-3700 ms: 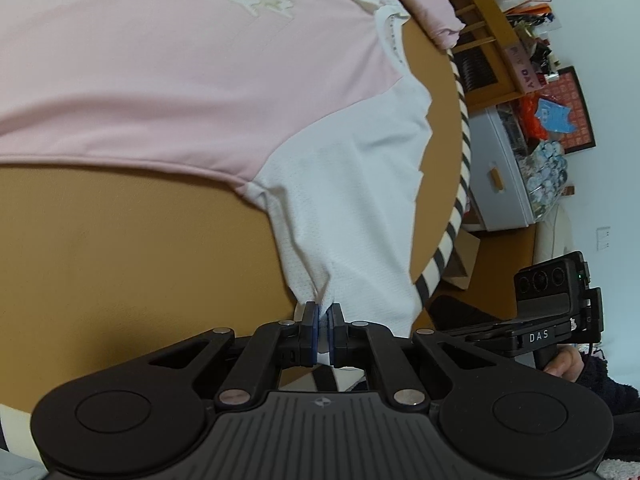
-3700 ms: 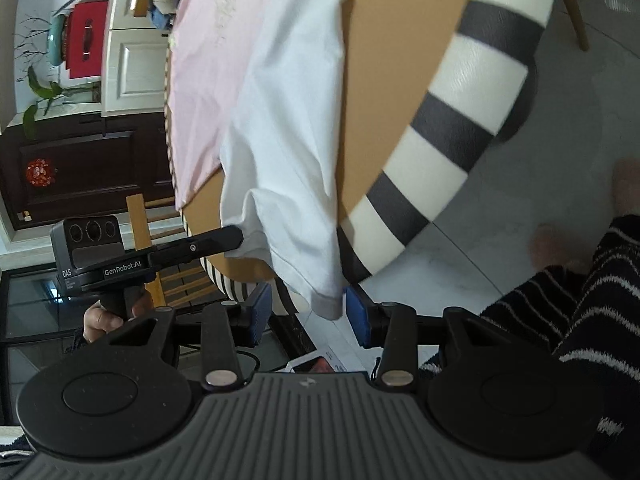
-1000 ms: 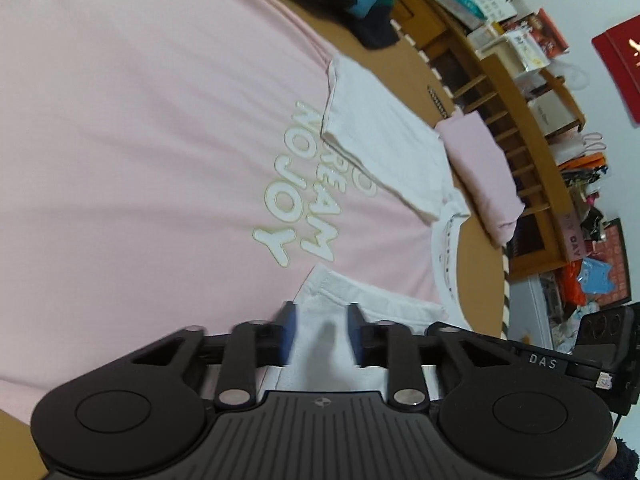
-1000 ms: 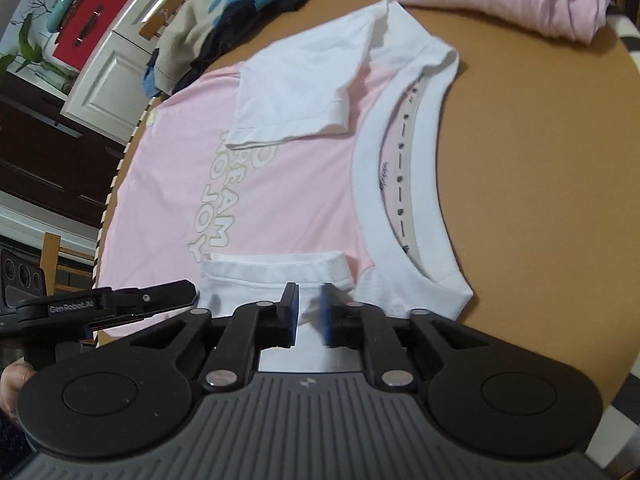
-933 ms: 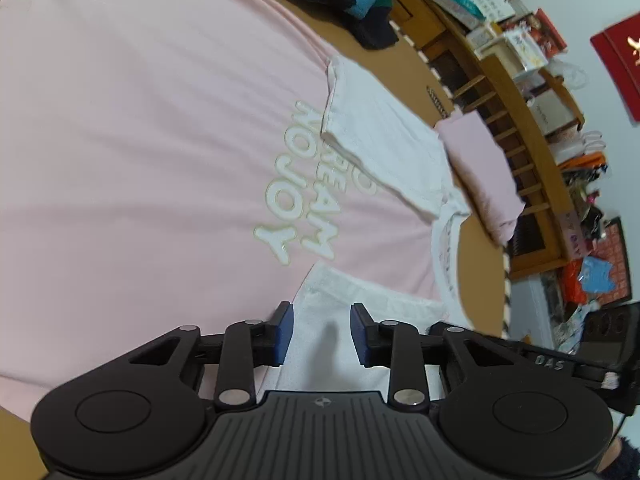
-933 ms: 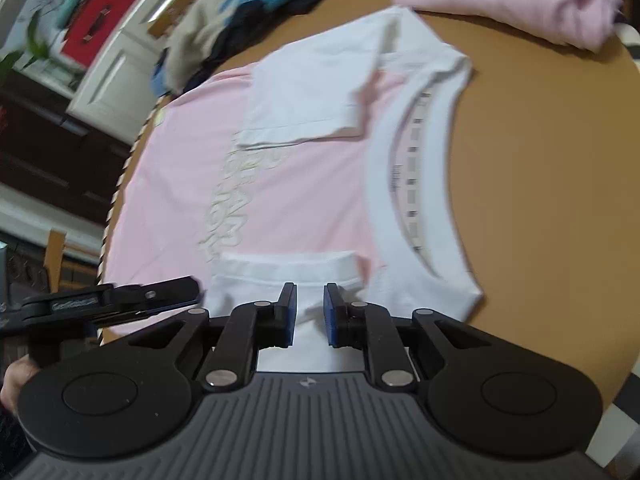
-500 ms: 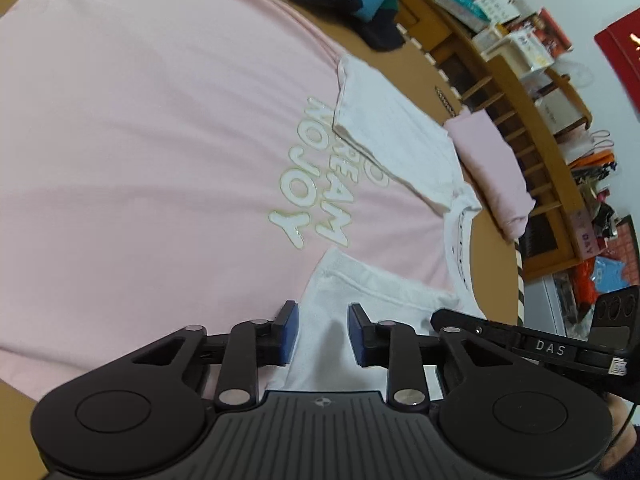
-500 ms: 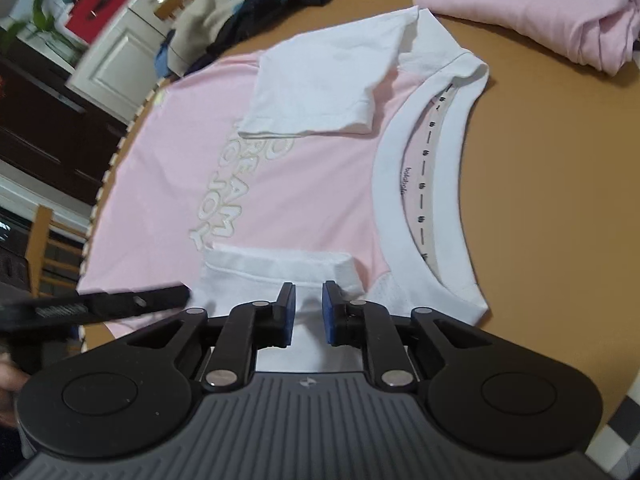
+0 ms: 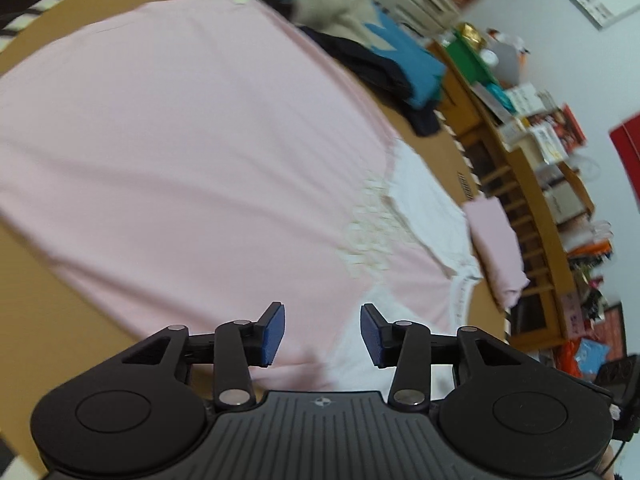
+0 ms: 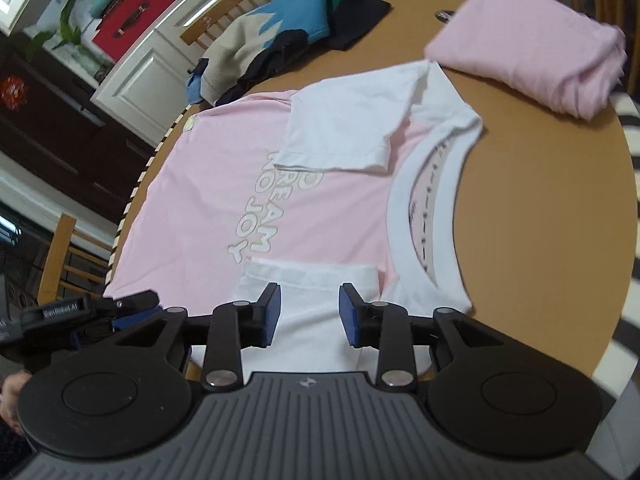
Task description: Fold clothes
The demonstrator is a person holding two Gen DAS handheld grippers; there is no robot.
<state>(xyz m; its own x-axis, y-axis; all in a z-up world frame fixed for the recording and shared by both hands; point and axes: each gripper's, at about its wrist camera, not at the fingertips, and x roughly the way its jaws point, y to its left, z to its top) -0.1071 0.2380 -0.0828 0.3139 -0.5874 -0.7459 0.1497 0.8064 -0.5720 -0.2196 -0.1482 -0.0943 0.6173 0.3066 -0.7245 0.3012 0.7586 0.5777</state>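
I am opening both the left gripper [image 9: 320, 334] and right gripper [image 10: 308, 316], fingers parting over nothing, above the pink T-shirt [image 10: 320, 200] lying flat on the surface [image 10: 540, 208]. Snagging the near sleeve [image 10: 308, 284] could undo its fold.

The right gripper [image 10: 308, 312] hangs over the near white sleeve [image 10: 308, 292] of the pink T-shirt [image 10: 208, 200], its jaws opening with the sleeve's cloth below the gap and no pad pressing on it. Beyond the fingertips lie the shirt's lettering, the other folded-in sleeve [image 10: 348, 132] and the white collar [image 10: 400, 216] to the right. Left of the fingers, the left gripper [image 10: 92, 316] shows at the shirt's edge.
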